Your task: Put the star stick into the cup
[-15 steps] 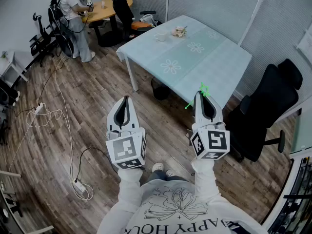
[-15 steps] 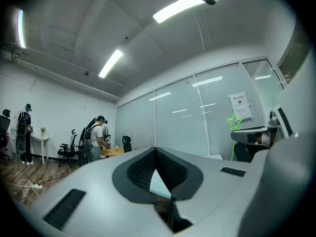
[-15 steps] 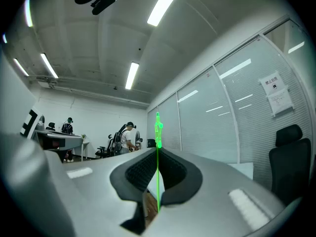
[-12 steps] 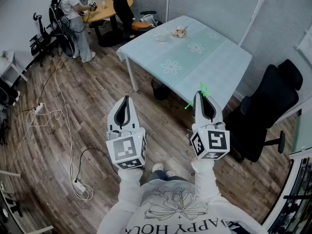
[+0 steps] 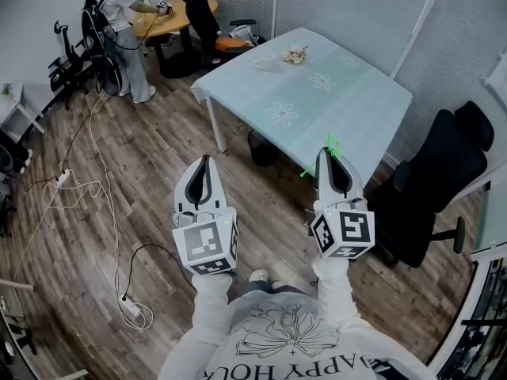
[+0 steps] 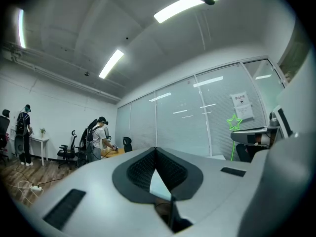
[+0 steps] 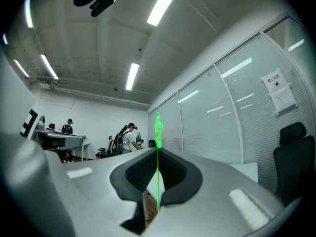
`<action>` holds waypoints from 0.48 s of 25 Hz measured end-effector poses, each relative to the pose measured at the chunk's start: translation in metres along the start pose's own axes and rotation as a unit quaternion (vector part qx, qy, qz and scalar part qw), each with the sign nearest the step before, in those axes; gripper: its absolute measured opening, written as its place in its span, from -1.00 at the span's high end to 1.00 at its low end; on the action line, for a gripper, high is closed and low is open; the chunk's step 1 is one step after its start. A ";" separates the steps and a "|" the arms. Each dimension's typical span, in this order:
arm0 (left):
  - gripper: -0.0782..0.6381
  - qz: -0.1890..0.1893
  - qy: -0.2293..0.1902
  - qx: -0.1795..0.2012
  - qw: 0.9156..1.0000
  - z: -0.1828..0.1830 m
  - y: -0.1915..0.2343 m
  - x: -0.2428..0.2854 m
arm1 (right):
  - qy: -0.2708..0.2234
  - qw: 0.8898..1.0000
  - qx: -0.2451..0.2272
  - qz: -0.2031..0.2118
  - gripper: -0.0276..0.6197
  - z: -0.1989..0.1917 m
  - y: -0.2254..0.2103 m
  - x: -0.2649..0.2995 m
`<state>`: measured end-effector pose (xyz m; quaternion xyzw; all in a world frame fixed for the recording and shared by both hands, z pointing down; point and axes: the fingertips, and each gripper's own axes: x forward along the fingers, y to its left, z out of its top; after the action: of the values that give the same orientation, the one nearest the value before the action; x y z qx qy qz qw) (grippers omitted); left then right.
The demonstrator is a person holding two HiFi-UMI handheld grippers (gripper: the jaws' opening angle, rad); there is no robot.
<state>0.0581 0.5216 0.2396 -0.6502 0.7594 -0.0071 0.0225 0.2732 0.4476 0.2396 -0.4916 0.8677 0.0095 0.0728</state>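
Green star-tipped stick (image 5: 330, 145), in the head view, is pinched in the right gripper (image 5: 329, 157), well apart from the small white cup (image 5: 265, 62) on the pale flowered table (image 5: 356, 109), so carrying and insertion are left. Left gripper view: the left gripper (image 6: 155, 150) is closed and empty. Right gripper view: the jaws clamp the stick's shaft.

Hiding most of the star stick (image 5: 331, 143) behind the right gripper (image 5: 329, 155) in the head view, showing only the star and a bit of stem; losing the stem's lower end between the closed jaws in the right gripper view. Tucking a bin (image 5: 260, 147) half under the table (image 5: 356, 109). Leaving the cup (image 5: 265, 62) and a small pale thing (image 5: 295, 53) near it too small to make out. Cutting off the sweatshirt (image 5: 293, 339) at the bottom edge
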 end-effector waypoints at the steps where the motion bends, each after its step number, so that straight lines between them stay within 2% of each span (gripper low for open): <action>1: 0.76 0.000 0.000 0.000 1.000 -0.001 0.002 0.002 | -0.001 1.000 -0.001 0.000 0.86 0.000 0.001 0.003; 12: 0.76 -0.009 0.015 -0.001 1.000 -0.019 0.014 0.036 | 0.011 1.000 0.001 -0.008 0.86 -0.019 0.002 0.031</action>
<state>0.0376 0.4880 0.2567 -0.6571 0.7535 -0.0163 0.0098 0.2535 0.4201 0.2543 -0.4983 0.8646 0.0028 0.0638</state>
